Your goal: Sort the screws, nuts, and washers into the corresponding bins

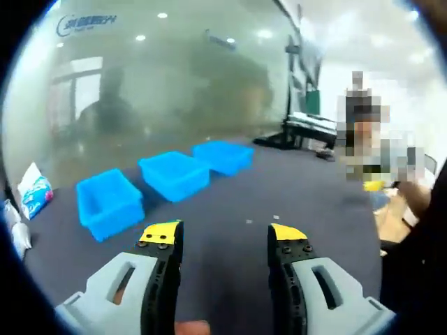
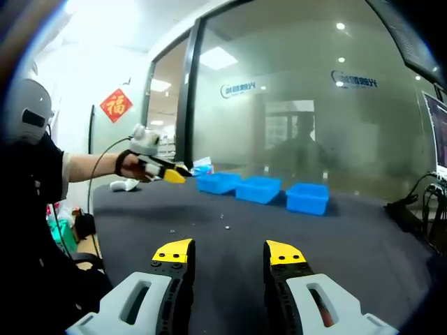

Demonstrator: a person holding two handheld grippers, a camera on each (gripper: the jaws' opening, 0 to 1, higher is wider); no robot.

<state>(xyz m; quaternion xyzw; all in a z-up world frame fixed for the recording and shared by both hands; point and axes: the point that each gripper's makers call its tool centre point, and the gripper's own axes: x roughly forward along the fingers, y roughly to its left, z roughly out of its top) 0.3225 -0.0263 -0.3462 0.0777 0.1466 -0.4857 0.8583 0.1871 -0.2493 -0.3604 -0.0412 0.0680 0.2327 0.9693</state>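
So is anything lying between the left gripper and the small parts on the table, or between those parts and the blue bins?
Nothing visible. The left gripper is open over bare dark table; the small parts lie just ahead, and the three blue bins sit beyond to the left with no object between.

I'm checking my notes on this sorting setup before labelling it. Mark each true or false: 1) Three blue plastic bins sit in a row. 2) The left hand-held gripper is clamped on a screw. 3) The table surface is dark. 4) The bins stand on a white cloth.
1) True: three blue plastic bins sit in a row.
2) False: the left hand-held gripper is open, with nothing between its jaws.
3) True: the dark table surface carries a few small metal parts.
4) False: the bins rest directly on the dark surface.
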